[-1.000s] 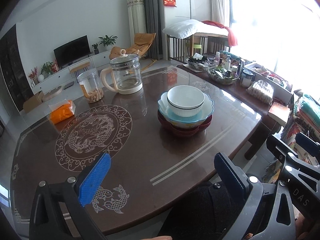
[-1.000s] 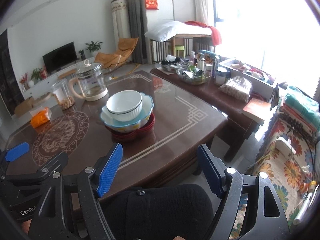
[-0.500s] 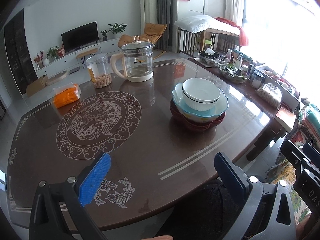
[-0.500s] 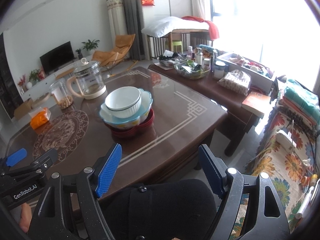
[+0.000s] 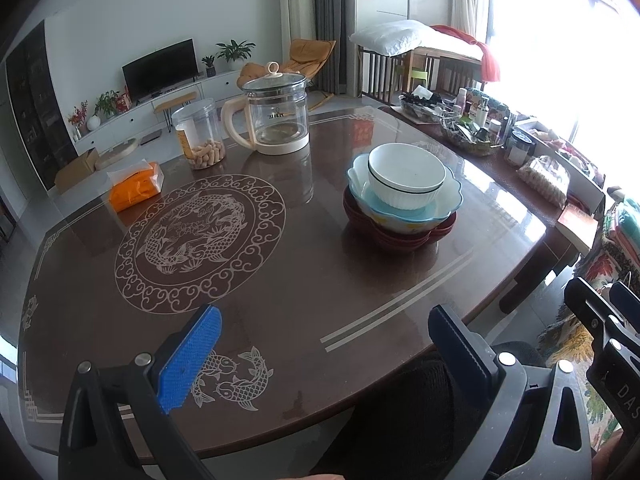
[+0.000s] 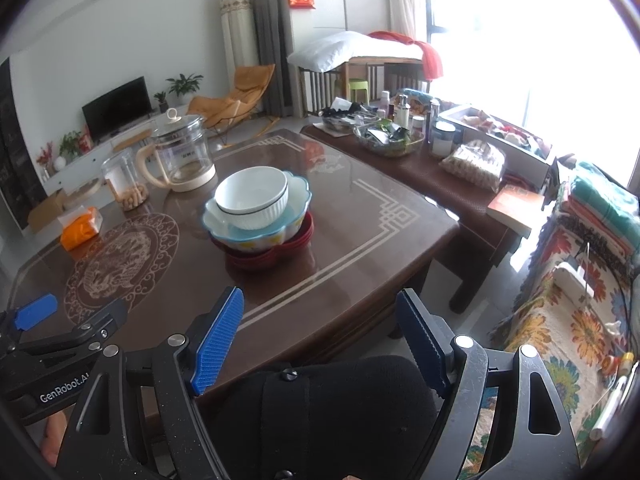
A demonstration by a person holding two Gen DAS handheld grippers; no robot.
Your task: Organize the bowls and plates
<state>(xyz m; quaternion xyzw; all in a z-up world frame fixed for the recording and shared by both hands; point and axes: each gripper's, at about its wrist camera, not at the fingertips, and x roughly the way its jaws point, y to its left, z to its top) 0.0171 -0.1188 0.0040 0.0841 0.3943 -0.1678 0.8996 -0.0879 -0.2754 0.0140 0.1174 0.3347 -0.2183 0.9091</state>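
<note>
A white bowl (image 5: 406, 178) nests in a blue scalloped bowl (image 5: 448, 196) atop red plates (image 5: 394, 236), mid-table (image 5: 304, 280). The jar (image 5: 200, 132) holds peanuts. Left gripper (image 5: 326, 356) and right gripper (image 6: 320, 340) gape empty. Left view has shifted slightly.

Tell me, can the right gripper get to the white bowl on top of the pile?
Probably yes. The right gripper has its jaws open and empty, and only bare table lies between it and the white bowl, which sits uncovered on top of the stack.
</note>
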